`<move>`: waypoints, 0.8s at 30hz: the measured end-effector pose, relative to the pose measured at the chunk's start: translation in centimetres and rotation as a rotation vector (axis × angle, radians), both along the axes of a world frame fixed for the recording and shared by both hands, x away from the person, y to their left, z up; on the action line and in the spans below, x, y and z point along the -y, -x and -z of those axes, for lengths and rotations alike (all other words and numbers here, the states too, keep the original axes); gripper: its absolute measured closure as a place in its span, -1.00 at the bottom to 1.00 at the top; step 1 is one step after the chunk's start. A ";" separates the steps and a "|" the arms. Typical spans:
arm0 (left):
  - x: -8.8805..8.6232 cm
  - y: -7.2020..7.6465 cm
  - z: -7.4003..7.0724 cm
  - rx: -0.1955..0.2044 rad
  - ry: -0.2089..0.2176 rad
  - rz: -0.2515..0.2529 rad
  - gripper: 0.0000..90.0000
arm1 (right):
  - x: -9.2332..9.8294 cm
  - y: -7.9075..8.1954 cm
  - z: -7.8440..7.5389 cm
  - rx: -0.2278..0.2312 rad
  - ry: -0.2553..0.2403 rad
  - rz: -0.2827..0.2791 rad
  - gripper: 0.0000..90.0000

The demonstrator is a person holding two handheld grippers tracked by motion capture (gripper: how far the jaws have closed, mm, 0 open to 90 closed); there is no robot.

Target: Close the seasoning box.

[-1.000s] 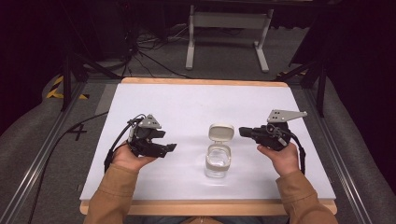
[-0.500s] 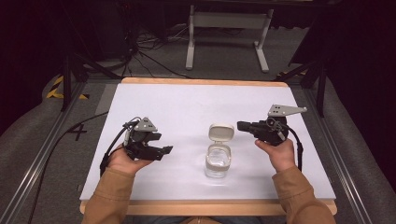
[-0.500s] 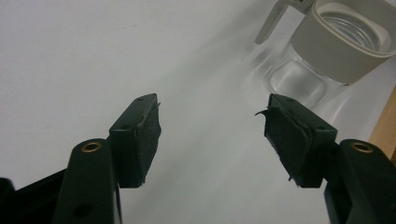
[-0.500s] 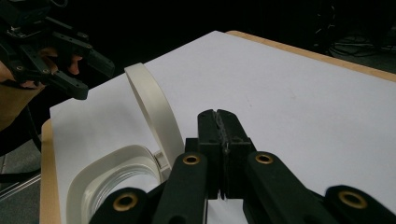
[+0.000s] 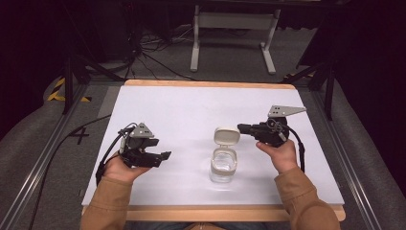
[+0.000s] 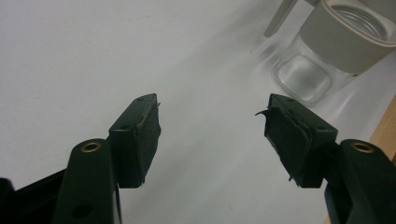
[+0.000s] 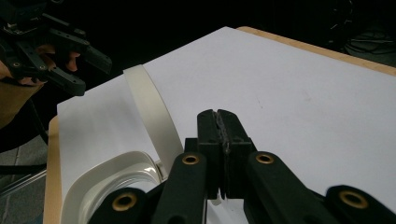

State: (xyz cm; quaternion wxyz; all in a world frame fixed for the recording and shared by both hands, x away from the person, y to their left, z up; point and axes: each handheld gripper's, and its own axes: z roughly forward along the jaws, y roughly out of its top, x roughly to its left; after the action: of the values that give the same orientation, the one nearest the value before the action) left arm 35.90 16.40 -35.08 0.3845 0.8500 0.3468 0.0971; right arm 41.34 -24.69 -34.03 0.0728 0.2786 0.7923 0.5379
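A clear square jar [image 5: 222,165] stands at the middle of the white table top [image 5: 182,110], its pale hinged lid [image 5: 226,136] flipped open and standing up behind it. My right gripper [image 5: 241,128] is shut with nothing between its jaws, its tip just right of the lid. In the right gripper view the shut gripper [image 7: 218,114] sits beside the upright lid [image 7: 149,112], above the jar rim [image 7: 107,182]. My left gripper [image 5: 165,155] is open, left of the jar and apart from it. The left gripper view has the open gripper [image 6: 212,109] empty, with the jar [image 6: 327,46] at upper right.
The wooden table edge [image 5: 230,213] runs along the near side. Black cables [image 5: 107,153] trail from the left gripper over the table's left side. A metal stand [image 5: 234,28] and floor cables lie beyond the far edge. The left gripper [image 7: 51,42] appears far off in the right gripper view.
The right gripper has moved left and slightly away from the person, up to the lid. The left gripper has drawn back a little to the left, still open.
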 end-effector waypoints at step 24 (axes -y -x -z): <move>0.7 -0.5 0.0 0.002 0.002 0.026 -0.22 | -0.3 1.2 -0.5 0.030 0.041 -0.026 0.96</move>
State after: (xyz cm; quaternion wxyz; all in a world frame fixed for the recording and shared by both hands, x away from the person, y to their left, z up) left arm 36.44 15.68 -35.09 0.3869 0.8539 0.3356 0.0924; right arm 40.15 -24.39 -33.54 0.0835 0.2585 0.8056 0.5265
